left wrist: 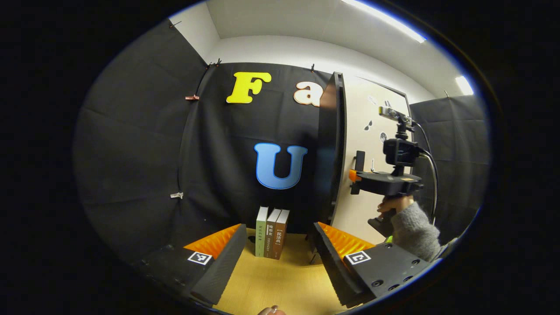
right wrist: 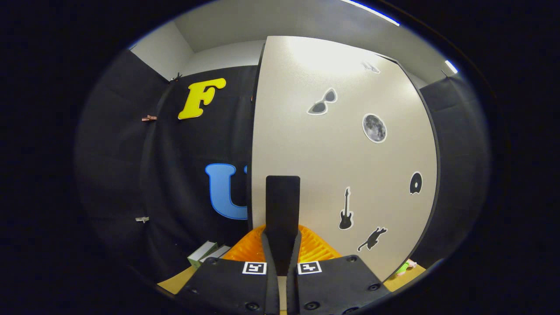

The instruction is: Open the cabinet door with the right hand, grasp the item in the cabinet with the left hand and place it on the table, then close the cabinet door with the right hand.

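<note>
In the left gripper view, the left gripper (left wrist: pixel 278 258) is held with its fingers spread wide over the table (left wrist: pixel 271 284), and three upright books (left wrist: pixel 272 232) are seen just ahead, between the fingers. The right gripper (left wrist: pixel 355 175) is seen beyond the right finger, at the cabinet door (left wrist: pixel 372 144). In the right gripper view, the right gripper (right wrist: pixel 282 245) is closed on the door handle (right wrist: pixel 282 210), and stickers are seen on the door (right wrist: pixel 332 153) face.
</note>
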`<action>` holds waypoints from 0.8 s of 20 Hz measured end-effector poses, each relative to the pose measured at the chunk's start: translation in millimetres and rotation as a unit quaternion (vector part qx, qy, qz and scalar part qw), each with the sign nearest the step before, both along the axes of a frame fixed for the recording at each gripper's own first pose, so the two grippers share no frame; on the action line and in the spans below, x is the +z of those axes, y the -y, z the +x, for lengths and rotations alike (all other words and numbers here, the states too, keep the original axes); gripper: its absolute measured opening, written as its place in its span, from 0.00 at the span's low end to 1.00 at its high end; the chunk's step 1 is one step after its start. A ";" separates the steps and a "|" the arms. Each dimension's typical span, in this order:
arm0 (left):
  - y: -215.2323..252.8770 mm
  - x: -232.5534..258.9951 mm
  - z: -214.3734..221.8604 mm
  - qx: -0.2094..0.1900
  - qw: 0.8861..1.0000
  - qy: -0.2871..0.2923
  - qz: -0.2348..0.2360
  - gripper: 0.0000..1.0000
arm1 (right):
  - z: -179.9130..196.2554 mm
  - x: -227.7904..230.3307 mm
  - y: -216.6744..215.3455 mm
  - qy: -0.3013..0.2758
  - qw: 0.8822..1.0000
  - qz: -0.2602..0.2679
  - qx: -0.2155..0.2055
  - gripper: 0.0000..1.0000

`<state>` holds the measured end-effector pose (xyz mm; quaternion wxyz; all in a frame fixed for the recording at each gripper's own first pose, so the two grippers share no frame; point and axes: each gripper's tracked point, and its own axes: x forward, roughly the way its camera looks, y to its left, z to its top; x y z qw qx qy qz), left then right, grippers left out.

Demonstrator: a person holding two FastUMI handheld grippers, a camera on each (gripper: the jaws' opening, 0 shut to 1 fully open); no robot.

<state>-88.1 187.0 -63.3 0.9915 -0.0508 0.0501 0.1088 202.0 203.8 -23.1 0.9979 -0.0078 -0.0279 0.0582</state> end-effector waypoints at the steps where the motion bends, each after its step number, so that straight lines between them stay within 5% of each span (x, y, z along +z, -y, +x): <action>1: 3.7 1.9 0.6 -0.002 1.000 0.001 0.002 0.95 | -14.0 1.9 4.9 -0.003 1.000 -0.002 0.010 0.11; 6: 31.4 6.7 5.8 -0.029 1.000 0.005 0.007 0.95 | -78.9 5.8 38.1 -0.023 0.998 -0.012 0.049 0.11; 16: 115.8 26.8 18.3 -0.120 0.992 0.024 0.016 0.95 | -172.4 16.5 113.1 -0.036 0.998 -0.024 0.052 0.11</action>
